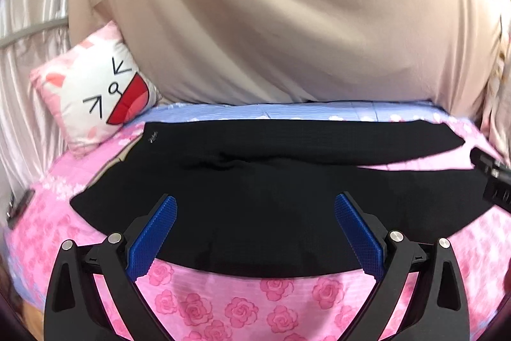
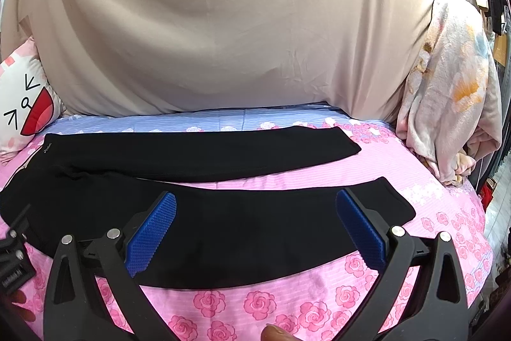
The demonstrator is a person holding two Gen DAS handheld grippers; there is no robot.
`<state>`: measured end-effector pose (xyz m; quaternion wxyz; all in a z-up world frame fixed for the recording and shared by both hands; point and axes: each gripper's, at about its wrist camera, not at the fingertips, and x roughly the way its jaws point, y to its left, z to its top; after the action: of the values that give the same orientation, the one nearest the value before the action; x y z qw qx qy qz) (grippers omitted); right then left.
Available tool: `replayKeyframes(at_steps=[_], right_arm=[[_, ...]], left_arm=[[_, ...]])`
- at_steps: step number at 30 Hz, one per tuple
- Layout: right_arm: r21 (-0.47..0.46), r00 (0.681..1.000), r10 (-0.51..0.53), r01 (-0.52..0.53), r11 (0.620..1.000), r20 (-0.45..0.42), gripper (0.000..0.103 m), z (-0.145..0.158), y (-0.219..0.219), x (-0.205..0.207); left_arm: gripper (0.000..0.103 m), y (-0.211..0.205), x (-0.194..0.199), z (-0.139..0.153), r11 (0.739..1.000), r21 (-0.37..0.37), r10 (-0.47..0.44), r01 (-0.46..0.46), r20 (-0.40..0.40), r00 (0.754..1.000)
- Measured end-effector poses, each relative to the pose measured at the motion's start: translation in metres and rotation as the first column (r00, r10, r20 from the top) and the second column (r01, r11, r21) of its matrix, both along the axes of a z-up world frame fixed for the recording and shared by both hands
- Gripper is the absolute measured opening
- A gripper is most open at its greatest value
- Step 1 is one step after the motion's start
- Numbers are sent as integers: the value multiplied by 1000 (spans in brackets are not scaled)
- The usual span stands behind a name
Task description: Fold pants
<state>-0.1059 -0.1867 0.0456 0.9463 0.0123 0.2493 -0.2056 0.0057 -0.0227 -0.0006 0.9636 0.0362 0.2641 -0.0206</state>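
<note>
Left wrist view: black pants lying flat on the pink rose-print bed, waistband toward the left, legs running right. Left hand-held gripper hovering over the near leg, blue pads spread wide, gripping nothing. Cat-face pillow leaning at the far left. Part of the right hand-held gripper showing at the right edge; whether it is spread cannot be told here.

Right wrist view: right hand-held gripper hovering over the near leg's cuff end, pads spread apart and empty. Both pant legs showing parted, sheet between them. Floral blanket heaping at the right. Beige cloth hanging behind the bed.
</note>
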Motion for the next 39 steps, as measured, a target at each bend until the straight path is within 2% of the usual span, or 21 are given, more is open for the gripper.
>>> replayKeyframes(at_steps=[4,11,15,19,21,24,26,29,39], right_arm=[[-2,1000,1,-1,1000,3,98,0,-1,0],[-5,1000,4,-4,1000,6,98,1,1,-1],[-6,1000,6,-6,1000,7,98,1,2,-1],[-4,1000,3,-3,1000,4,98,1,2,-1],[-4,1000,2,-2,1000,4,98,1,2,-1],[-5,1000,3,-3,1000,4,98,1,2,-1],[-6,1000,5,-5,1000,4,98,1,2,-1],[-8,1000,8,-8,1000,3,98,1,3,-1],[-8,1000,11,-11,1000,3,98,0,2,-1]], left_arm=[[97,-4,8,3,996,88,-13,15,-32,999],[97,-5,0,9,994,106,-2,0,17,1000],[98,1,0,9,998,55,-3,1,26,1000],[98,8,-4,11,999,7,45,-46,83,996],[98,11,-4,13,998,-12,56,-55,82,995],[97,11,0,14,999,5,54,-54,57,997],[98,7,5,13,998,49,46,-47,23,999],[98,4,5,10,996,81,38,-40,17,999],[98,5,3,13,997,78,24,-25,25,999]])
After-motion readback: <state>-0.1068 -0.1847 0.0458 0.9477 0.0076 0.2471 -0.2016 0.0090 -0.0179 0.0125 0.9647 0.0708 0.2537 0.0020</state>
